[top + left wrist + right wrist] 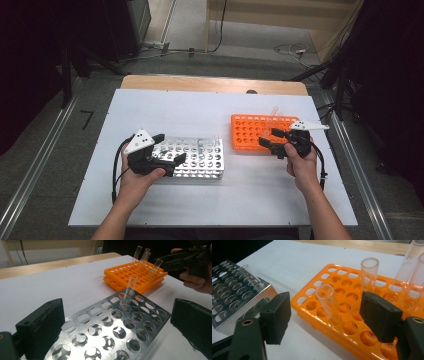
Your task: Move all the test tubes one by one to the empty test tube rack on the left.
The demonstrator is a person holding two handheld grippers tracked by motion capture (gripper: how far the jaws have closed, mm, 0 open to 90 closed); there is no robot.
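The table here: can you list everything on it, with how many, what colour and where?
Orange rack: one, orange, right half of the white table.
Metal rack: one, silvery, left of centre.
Tubes in orange rack: four, clear, leaning in its holes.
Tube in metal rack: one, clear, near its far edge.
Left gripper: one, black, open over the metal rack's left end.
Right gripper: one, black, jaws either side of a tube, not touching it.
Hands: two, each holding a gripper.
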